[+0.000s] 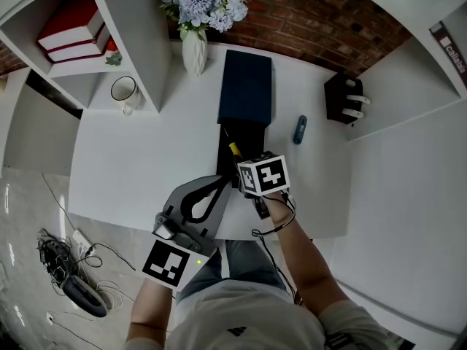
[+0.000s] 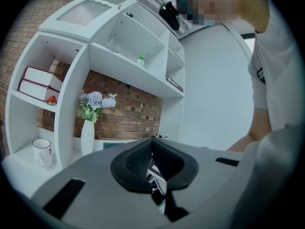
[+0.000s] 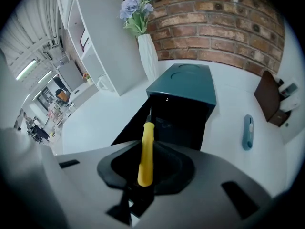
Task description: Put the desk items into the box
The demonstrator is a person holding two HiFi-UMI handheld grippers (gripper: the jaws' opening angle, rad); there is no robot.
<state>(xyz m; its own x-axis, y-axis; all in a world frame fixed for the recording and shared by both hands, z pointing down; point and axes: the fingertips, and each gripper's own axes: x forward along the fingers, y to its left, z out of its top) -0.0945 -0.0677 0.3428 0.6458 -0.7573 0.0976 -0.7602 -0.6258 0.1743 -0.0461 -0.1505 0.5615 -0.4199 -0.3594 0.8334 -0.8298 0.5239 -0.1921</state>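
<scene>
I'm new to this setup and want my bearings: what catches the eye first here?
The right gripper clamps a yellow-handled tool over the open dark box on the white desk. A white vase of flowers stands behind the box, a blue item lies to its right.

Black inside the box (image 1: pixel 243 148), dark teal on its lid (image 1: pixel 246 86). Yellow handle on the tool (image 3: pixel 145 151) over the box's near end. Dusty blue small item (image 1: pixel 300 129) right of the box. White vase (image 1: pixel 194 49), pale blue flowers (image 1: pixel 204 6), red-brown brick wall (image 1: pixel 306 13) beyond the box. Black-and-white squares on the marker cube (image 1: pixel 264 173) at the box's near end.
</scene>
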